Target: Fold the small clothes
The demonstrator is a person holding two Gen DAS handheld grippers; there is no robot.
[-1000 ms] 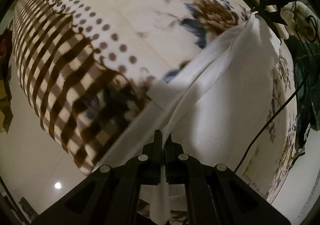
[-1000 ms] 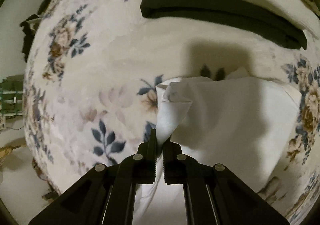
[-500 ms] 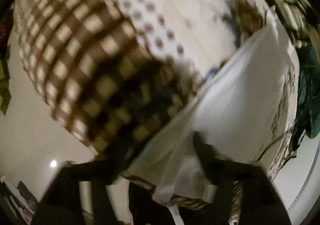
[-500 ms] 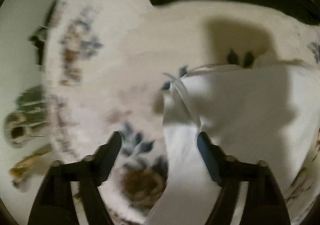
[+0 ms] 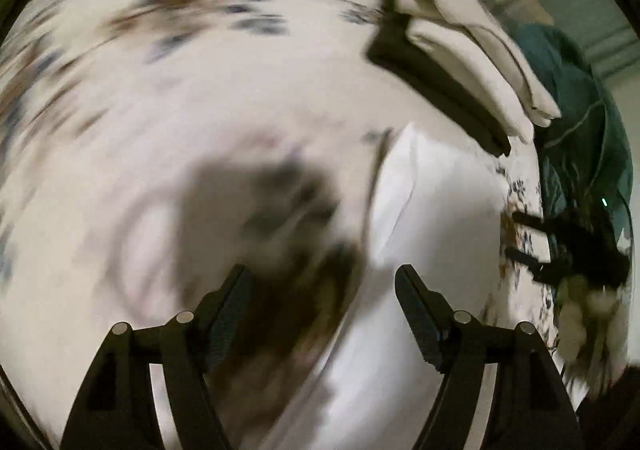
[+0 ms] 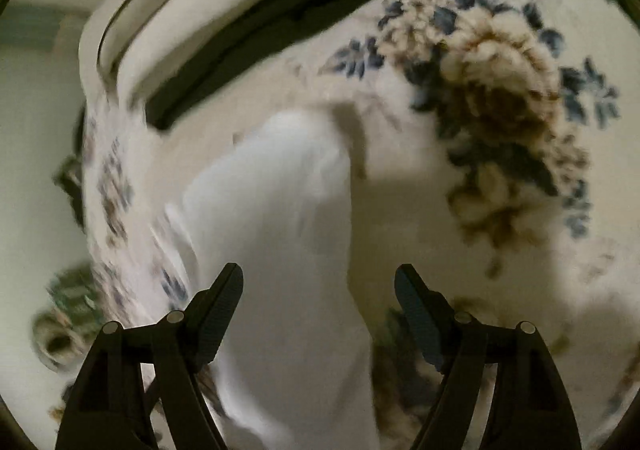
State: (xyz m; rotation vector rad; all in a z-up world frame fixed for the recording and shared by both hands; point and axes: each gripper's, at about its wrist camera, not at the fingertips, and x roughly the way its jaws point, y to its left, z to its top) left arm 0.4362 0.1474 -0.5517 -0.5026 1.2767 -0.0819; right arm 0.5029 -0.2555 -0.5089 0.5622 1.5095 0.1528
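Observation:
A white garment [image 5: 432, 218] lies folded on the floral bedspread [image 5: 200, 90]. My left gripper [image 5: 320, 290] is open and empty above the bedspread, with the garment's left edge under its right finger. In the right wrist view the same white garment [image 6: 288, 218] lies flat and runs down between my fingers. My right gripper [image 6: 320, 290] is open and empty just above it. It also shows at the right edge of the left wrist view [image 5: 556, 246]. Both views are blurred by motion.
A stack of folded clothes, cream [image 5: 472, 50] over black [image 5: 432, 78], lies at the far side of the bed; it also shows in the right wrist view [image 6: 224, 10]. A dark green cloth [image 5: 580, 130] hangs beyond the bed's right edge.
Both grippers were shut on the white garment's corners a second ago. They have opened, let it drop flat on the bed, and both views have swung round.

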